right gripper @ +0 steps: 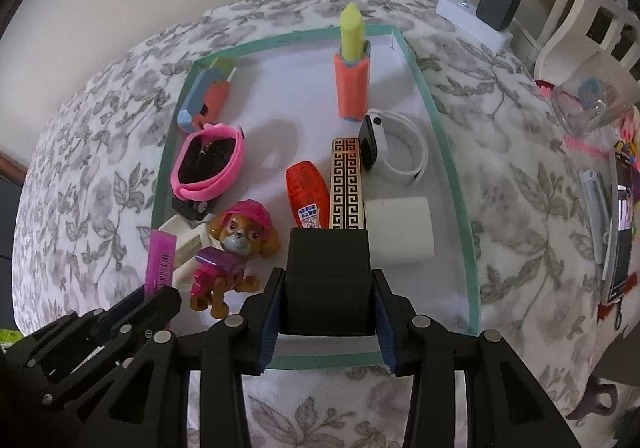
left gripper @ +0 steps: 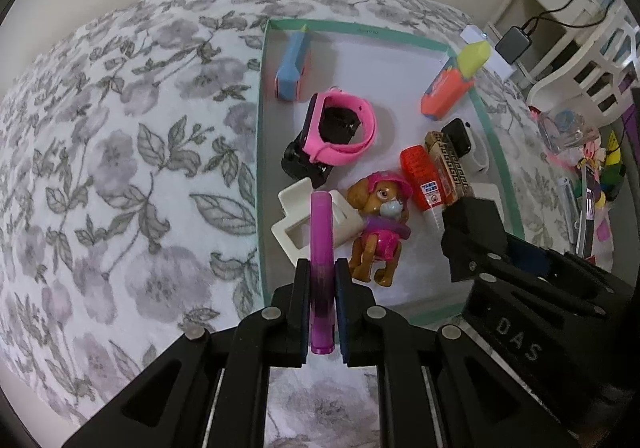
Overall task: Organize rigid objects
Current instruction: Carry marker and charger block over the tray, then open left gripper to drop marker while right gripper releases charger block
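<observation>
Both tools hang over the shallow green-rimmed tray (right gripper: pixel 452 168) on the flower-print bed (left gripper: pixel 120 168), pointing steeply down. The left tool (left gripper: pixel 322 288) is clenched on a slim purple tube (left gripper: pixel 320 248), which sticks out well past its fingertips and over the tray's near left corner. Just beyond that tube lies a white hair claw clip (left gripper: pixel 300 224), and right of it a toy puppy in a pink cap (left gripper: pixel 380 224) on its back.

The right tool (right gripper: pixel 327 308) grasps a black box (right gripper: pixel 328 280) squarely between its blue pads (right gripper: pixel 267 324), above the tray's near edge. Straight ahead of the box sit a gold-and-black patterned case (right gripper: pixel 347 184) and an orange-red tube (right gripper: pixel 306 188) side by side. Just right of the box is a white block (right gripper: pixel 400 228), and farther ahead a white-strapped smartwatch (right gripper: pixel 396 152).

Off to the left of the right tool there's a pink-strapped watch (right gripper: pixel 208 164). At the far end of the tray stand an orange holder with a yellow tip (right gripper: pixel 352 76) and a blue-and-orange one (right gripper: pixel 204 96).
</observation>
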`<control>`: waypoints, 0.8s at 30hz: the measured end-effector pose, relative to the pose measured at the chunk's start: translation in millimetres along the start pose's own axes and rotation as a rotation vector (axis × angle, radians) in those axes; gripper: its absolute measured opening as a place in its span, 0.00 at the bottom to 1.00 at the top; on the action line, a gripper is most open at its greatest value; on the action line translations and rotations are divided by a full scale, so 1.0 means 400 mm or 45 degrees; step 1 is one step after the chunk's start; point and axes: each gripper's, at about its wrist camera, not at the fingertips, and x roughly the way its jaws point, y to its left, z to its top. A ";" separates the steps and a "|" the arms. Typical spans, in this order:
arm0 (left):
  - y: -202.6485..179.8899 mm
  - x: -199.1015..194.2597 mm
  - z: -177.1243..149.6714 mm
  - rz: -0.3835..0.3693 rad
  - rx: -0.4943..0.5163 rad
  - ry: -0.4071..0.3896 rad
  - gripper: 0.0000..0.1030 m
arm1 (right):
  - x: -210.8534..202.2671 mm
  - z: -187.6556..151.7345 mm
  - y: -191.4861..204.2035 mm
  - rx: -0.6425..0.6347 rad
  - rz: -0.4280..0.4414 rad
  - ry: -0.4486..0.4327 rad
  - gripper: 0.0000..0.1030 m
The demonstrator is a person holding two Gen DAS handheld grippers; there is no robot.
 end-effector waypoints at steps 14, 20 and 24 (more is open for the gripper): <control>0.020 -0.043 -0.023 0.068 0.005 -0.067 0.53 | -0.012 -0.023 -0.024 0.054 0.039 -0.014 0.60; 0.044 -0.070 -0.032 0.221 0.007 -0.125 0.55 | -0.033 -0.037 -0.021 0.043 0.037 -0.052 0.64; 0.063 -0.071 -0.038 0.266 -0.018 -0.117 0.55 | -0.047 -0.048 -0.015 0.025 0.046 -0.073 0.67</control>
